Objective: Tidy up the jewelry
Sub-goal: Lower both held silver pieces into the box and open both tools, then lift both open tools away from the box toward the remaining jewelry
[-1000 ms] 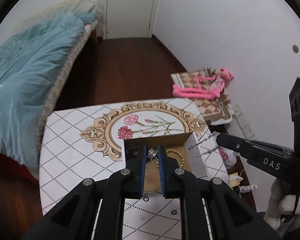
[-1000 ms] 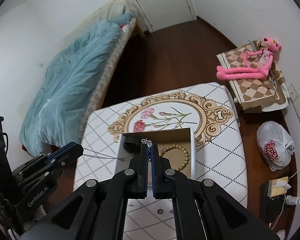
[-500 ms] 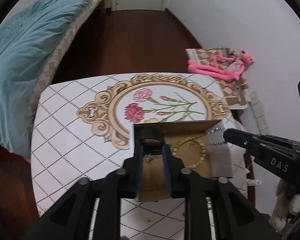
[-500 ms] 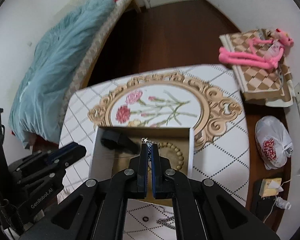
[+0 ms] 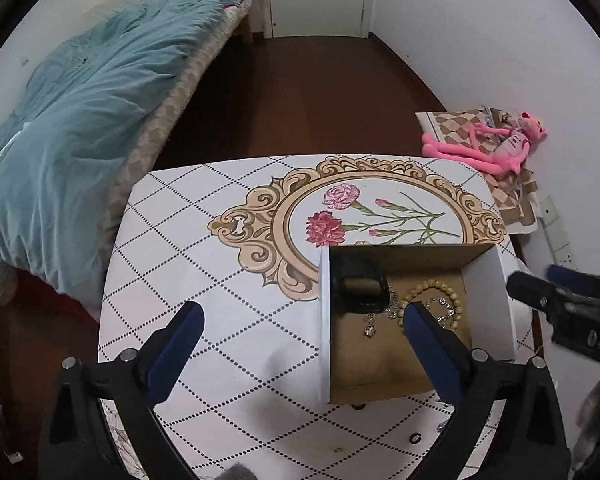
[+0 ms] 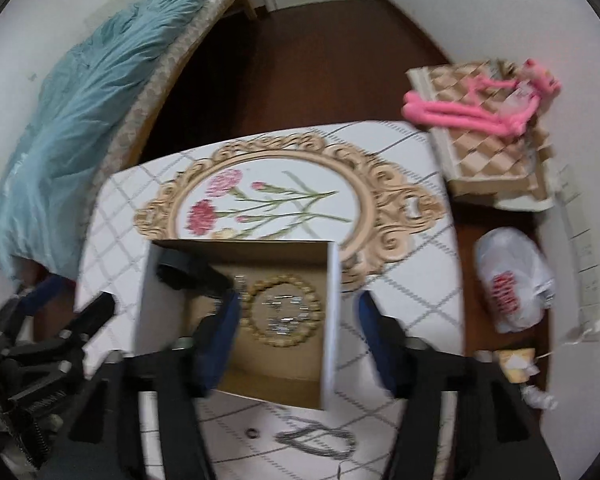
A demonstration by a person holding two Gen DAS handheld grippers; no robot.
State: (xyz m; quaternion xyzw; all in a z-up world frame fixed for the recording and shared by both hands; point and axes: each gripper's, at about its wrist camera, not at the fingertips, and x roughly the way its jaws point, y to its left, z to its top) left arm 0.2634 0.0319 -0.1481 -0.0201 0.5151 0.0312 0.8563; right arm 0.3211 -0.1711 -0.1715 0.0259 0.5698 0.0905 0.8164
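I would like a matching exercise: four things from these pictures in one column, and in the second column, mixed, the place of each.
Things:
1. bead bracelet
2. pink plush toy
3. white plastic bag
4. dark chain

Places:
A. on the checkered board by the wall
B. on the tablecloth, outside the box, at its near side
C. inside the cardboard box
D. on the wooden floor beside the table

Pairs: 1-C, 2-A, 3-D, 4-B
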